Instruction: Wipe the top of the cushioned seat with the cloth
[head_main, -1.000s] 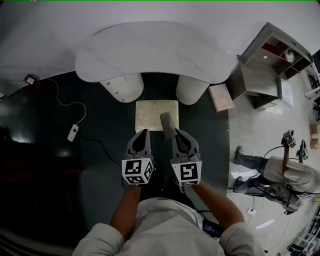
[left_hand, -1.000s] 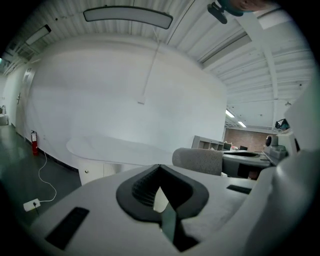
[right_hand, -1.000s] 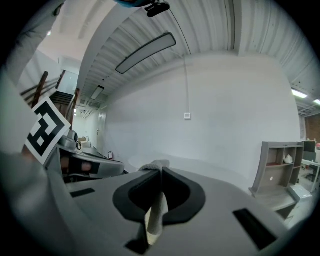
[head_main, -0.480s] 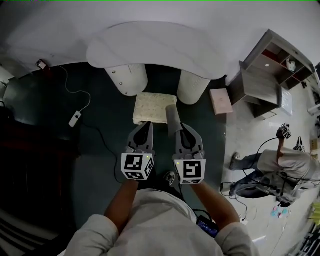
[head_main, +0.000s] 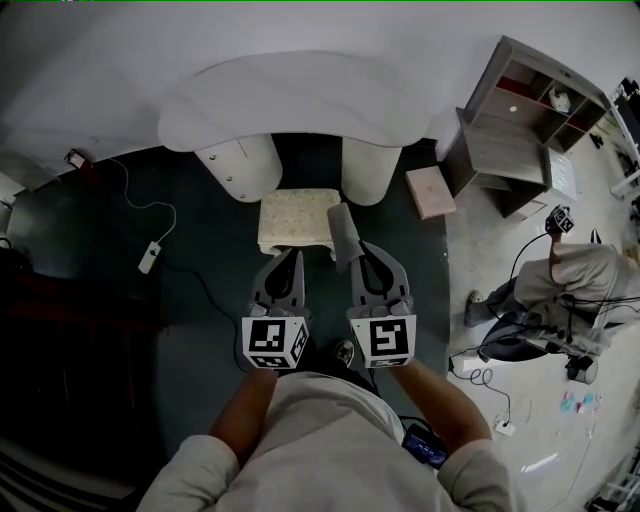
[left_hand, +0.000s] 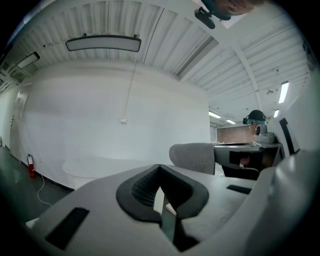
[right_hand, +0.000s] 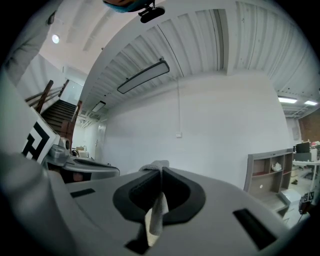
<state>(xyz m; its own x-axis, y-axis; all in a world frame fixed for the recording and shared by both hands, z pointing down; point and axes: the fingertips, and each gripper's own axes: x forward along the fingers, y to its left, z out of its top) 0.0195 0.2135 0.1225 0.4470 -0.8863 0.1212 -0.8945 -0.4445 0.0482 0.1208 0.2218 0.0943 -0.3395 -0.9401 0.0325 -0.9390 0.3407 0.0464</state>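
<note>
The cushioned seat (head_main: 292, 220) is a cream square stool on the dark floor, just beyond both grippers in the head view. A grey cloth (head_main: 343, 233) sticks up from my right gripper (head_main: 358, 252), which is shut on it, and the cloth's end overlaps the seat's right edge. In the right gripper view the cloth (right_hand: 155, 216) is pinched between the dark pads. My left gripper (head_main: 291, 258) is shut with nothing in it, at the seat's near edge. The left gripper view shows the cloth (left_hand: 193, 157) to its right.
A white curved table (head_main: 300, 95) on two round legs (head_main: 243, 167) stands right behind the seat. A pink box (head_main: 424, 190) and a grey shelf unit (head_main: 515, 125) are at the right. A power strip with cable (head_main: 148, 262) lies left. A person (head_main: 575, 290) crouches far right.
The head view shifted a little and the seat now sits slightly nearer the grippers. Both grippers keep their pose, the cloth still in the right one. The person at the right moved.
</note>
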